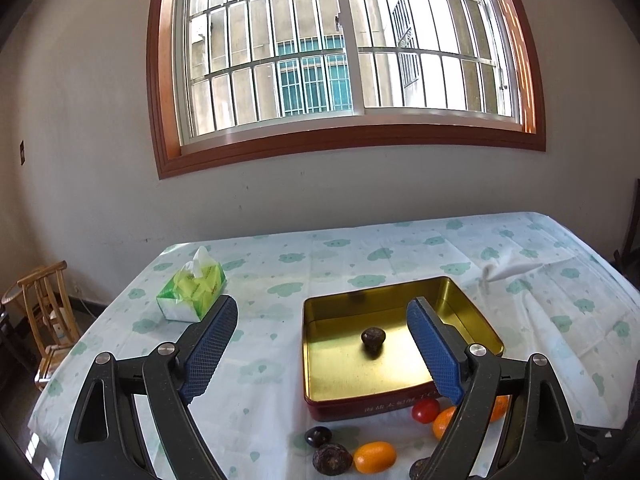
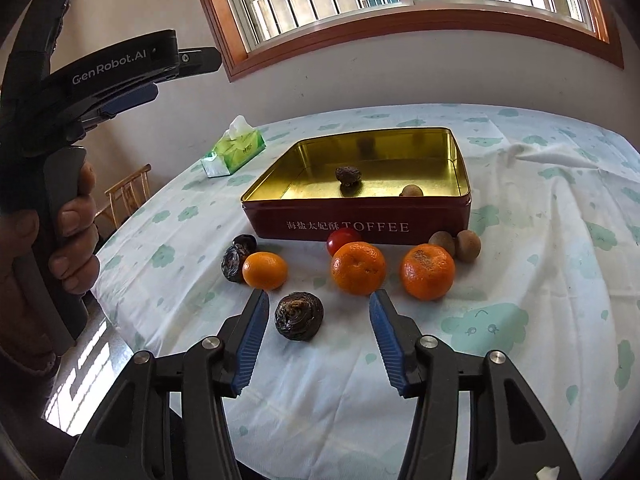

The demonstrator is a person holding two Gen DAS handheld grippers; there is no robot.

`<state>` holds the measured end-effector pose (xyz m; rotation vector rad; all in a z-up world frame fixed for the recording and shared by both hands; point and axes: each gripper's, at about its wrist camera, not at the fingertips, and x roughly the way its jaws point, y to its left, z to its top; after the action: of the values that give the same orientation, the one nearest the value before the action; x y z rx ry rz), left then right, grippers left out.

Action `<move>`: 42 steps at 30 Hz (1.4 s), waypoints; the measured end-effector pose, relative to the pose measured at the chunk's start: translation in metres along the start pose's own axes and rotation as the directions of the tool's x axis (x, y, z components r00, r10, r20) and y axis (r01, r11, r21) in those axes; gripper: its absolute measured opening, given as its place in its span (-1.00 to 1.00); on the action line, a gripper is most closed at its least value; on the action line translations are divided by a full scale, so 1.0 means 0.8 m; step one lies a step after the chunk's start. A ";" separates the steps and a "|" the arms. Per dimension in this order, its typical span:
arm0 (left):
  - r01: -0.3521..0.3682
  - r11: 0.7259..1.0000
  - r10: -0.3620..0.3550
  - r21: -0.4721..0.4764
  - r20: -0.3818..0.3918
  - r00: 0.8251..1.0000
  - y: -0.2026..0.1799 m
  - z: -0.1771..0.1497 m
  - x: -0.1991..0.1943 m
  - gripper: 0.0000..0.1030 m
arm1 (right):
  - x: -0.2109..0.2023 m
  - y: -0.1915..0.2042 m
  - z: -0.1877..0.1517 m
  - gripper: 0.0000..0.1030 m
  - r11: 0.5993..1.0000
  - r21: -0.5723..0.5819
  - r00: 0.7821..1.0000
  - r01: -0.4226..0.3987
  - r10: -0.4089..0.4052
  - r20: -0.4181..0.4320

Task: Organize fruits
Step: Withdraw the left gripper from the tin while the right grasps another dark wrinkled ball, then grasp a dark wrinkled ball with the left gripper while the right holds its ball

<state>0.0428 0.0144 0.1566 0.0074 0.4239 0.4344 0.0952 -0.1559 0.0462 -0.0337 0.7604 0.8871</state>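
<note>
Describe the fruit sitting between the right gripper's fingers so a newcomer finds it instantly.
Start at the red TOFFEE tin. In front of it lies a row of oranges; nearer the camera, alone on the cloth, sits the dark wrinkled fruit, the only fruit between the blue fingers.

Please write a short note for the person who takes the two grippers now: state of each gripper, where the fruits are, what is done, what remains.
Left gripper: open, empty, raised above the tin.
Right gripper: open, holding nothing; a dark wrinkled fruit lies on the cloth between its fingers, untouched.
Done: one dark fruit and one small brown fruit are in the tin.
Left, all on the cloth in front of the tin: three oranges, a red tomato, two brown fruits, two dark fruits at the left, and the one at the right gripper.
</note>
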 end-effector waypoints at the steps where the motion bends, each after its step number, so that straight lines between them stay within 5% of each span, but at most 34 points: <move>1: 0.000 1.000 0.000 0.000 -0.003 1.000 0.000 -0.002 -0.001 0.70 | 0.000 0.001 -0.002 -0.03 1.000 -0.003 1.000 0.003 -0.003 -0.001; 6: 0.021 0.997 -0.028 -0.077 -0.089 0.996 0.025 -0.030 0.009 0.81 | 0.003 0.003 -0.010 0.00 1.000 -0.002 1.000 0.014 -0.014 -0.016; 13: -0.054 0.983 0.003 -0.173 -0.279 0.960 0.097 -0.121 0.030 0.79 | 0.011 0.006 -0.024 0.07 0.999 -0.026 0.998 0.034 -0.035 -0.045; 20: 0.062 0.968 -0.137 -0.245 -0.302 0.943 0.133 -0.175 0.006 0.78 | 0.042 0.019 -0.019 0.07 0.996 -0.083 0.996 0.031 -0.038 -0.076; 29: 0.167 0.959 -0.236 -0.227 -0.319 0.918 0.119 -0.178 0.010 0.78 | 0.078 0.034 -0.016 0.02 0.987 -0.146 0.991 0.062 -0.079 -0.109; 30: 0.183 0.956 -0.252 -0.228 -0.324 0.912 0.115 -0.177 0.013 0.78 | 0.080 0.036 -0.016 -0.27 0.984 -0.163 0.990 0.067 -0.086 -0.111; 31: 0.196 0.954 -0.264 -0.225 -0.328 0.907 0.110 -0.175 0.016 0.78 | 0.080 0.038 -0.015 -0.34 0.982 -0.174 0.989 0.076 -0.095 -0.109; 39: 0.298 0.945 -0.327 -0.137 -0.338 0.882 0.075 -0.155 0.051 0.77 | 0.039 0.006 -0.030 -0.36 0.995 -0.061 0.996 0.078 -0.080 -0.027; 42: 0.327 0.936 -0.353 -0.133 -0.348 0.869 0.070 -0.149 0.065 0.62 | 0.029 -0.009 -0.044 -0.36 0.997 -0.010 0.997 0.077 -0.078 -0.022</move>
<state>0.0153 0.0771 0.0325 -0.2181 0.7656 0.0958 0.0889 -0.1564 0.0043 -0.0809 0.7713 0.8176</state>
